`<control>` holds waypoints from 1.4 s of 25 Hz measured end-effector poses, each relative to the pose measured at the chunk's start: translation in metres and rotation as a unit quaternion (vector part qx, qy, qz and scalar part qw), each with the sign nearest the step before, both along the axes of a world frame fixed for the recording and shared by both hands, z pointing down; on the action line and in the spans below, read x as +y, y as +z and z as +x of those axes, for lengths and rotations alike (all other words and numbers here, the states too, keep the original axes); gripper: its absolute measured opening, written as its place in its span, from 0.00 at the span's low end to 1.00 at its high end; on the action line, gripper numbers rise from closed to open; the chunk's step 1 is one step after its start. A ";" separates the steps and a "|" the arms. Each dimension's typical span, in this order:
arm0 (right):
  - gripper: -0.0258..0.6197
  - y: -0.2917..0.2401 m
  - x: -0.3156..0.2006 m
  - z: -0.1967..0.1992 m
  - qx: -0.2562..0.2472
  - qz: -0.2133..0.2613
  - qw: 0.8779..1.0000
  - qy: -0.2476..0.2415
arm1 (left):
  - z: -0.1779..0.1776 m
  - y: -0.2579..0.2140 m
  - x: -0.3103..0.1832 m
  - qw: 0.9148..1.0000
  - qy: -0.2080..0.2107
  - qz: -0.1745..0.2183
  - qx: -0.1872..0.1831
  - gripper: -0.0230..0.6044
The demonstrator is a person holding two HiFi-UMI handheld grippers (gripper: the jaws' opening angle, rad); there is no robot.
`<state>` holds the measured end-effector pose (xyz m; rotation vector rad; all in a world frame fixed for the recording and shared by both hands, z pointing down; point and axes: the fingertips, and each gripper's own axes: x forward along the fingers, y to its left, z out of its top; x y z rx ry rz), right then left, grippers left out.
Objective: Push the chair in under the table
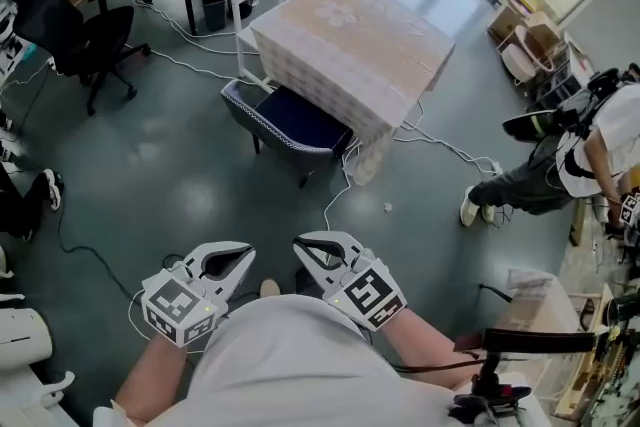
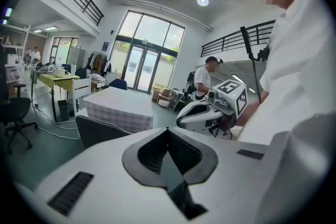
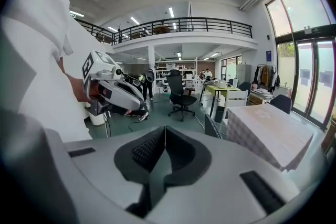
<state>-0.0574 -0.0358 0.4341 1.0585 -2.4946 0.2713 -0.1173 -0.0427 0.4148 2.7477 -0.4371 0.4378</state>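
Chair, dark blue with a pale dotted rim, tucked partly under the cloth-covered table, front of the seat showing beyond the cloth. Well apart from it, low by the person's body: left gripper and right gripper, jaws of each pressed together on nothing.

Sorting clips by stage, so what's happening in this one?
A person stands back from the cloth-covered table, holding the left gripper and right gripper close to the body. Both have their jaws together and hold nothing. The dark chair sits with its seat partly under the table, and neither gripper touches it.
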 end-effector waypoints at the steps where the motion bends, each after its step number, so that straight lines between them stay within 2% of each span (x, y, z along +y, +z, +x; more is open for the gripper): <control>1: 0.06 -0.001 0.004 -0.005 0.000 0.001 1.000 -0.003 | -0.004 -0.001 0.002 1.000 -0.003 -0.007 0.006 0.05; 8: 0.06 -0.011 0.022 -0.027 0.004 0.009 1.000 -0.013 | -0.025 0.003 0.012 0.999 -0.025 -0.028 0.011 0.05; 18: 0.06 -0.013 0.040 -0.035 0.020 0.013 1.000 -0.015 | -0.033 0.008 0.024 0.999 -0.027 -0.031 0.012 0.05; 35: 0.06 -0.006 0.045 -0.017 0.022 0.006 1.000 0.001 | -0.013 0.022 0.029 0.999 -0.008 -0.046 0.009 0.05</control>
